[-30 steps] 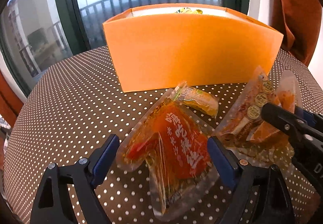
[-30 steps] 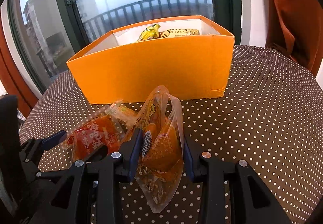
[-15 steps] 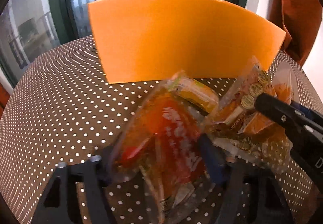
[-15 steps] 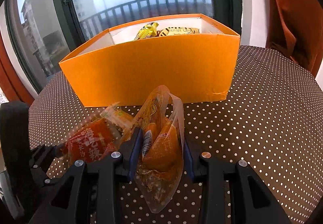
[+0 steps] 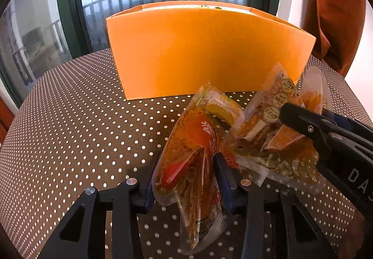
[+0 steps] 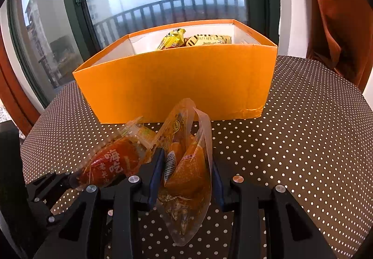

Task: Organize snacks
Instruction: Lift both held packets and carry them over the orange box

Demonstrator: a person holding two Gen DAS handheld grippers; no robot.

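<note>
red pouch [image 5: 193,161] is pinched in the left tool [image 5: 186,179], orange pouch [image 6: 186,165] in the right tool [image 6: 186,179], both near the box [image 6: 177,81] on the worktop [image 6: 303,130]. slick film may slip, or snag the near wall.

Black tool [image 5: 185,179], blue pads [image 5: 222,177], silver screws

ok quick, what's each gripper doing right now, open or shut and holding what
Left gripper: shut on the red snack packet.
Right gripper: shut on the orange snack packet.
</note>
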